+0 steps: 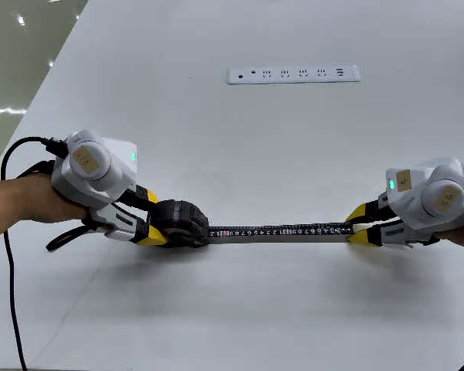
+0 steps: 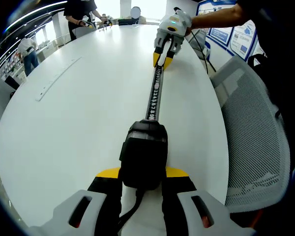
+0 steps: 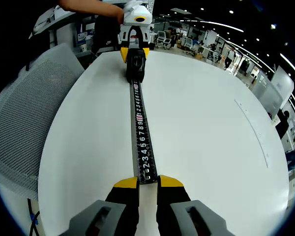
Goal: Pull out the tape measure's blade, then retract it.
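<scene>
A black tape measure case (image 1: 181, 223) lies on the white table, and my left gripper (image 1: 156, 218) is shut on it; in the left gripper view the case (image 2: 144, 153) sits between the yellow-tipped fingers. Its dark blade (image 1: 278, 230) with white numbers runs flat across the table to the right. My right gripper (image 1: 357, 225) is shut on the blade's end. In the right gripper view the blade (image 3: 141, 142) stretches from my fingertips to the case (image 3: 135, 64) and the left gripper (image 3: 134, 51) far off. The left gripper view shows the right gripper (image 2: 163, 60) at the blade's (image 2: 154, 93) far end.
A white power strip (image 1: 294, 74) lies at the back of the table (image 1: 247, 139). A black cable (image 1: 9, 255) trails from the left gripper down the table's left side. A grey mesh chair (image 2: 250, 137) stands beside the table. People stand at the far end of the room.
</scene>
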Action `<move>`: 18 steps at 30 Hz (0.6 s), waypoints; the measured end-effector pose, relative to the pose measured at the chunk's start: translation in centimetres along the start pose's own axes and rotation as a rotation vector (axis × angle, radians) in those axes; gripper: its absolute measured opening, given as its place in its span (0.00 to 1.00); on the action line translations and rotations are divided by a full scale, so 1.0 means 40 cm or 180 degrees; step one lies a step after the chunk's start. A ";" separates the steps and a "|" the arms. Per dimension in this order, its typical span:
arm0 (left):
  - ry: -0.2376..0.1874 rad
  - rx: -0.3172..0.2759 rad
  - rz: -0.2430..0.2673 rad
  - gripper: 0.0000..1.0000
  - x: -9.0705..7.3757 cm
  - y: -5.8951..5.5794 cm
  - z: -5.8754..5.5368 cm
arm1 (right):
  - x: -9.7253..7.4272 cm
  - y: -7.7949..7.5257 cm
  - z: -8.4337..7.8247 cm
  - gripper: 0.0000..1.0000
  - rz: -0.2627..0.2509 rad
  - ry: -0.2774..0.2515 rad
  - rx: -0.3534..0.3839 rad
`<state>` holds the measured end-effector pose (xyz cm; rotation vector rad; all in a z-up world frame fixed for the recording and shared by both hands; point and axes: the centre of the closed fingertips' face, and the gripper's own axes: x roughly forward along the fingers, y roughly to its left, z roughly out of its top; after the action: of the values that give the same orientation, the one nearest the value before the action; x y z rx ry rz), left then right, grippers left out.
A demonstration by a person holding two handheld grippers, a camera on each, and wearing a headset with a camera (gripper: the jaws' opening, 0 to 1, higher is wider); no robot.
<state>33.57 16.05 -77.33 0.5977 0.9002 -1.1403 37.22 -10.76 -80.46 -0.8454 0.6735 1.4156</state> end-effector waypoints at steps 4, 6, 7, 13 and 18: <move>0.0018 0.0015 0.0003 0.25 0.000 0.000 0.000 | 0.002 -0.001 0.000 0.09 0.0013 0.0016 -0.0005; 0.0024 0.0021 0.0005 0.26 0.000 -0.001 0.001 | 0.003 -0.003 0.000 0.10 0.0023 0.0035 -0.0011; 0.0028 0.0024 0.0007 0.26 0.000 -0.001 0.001 | 0.003 -0.003 0.000 0.10 0.0040 0.0044 -0.0001; 0.0028 0.0042 0.0009 0.26 0.000 -0.002 0.002 | 0.003 0.000 -0.002 0.10 0.0090 0.0069 0.0033; 0.0040 0.0065 -0.0001 0.26 0.000 -0.004 0.003 | 0.004 0.007 -0.003 0.11 0.0141 0.0085 0.0060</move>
<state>33.46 15.93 -77.26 0.6220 0.9002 -1.1484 36.97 -10.80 -80.70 -0.8403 0.7288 1.4377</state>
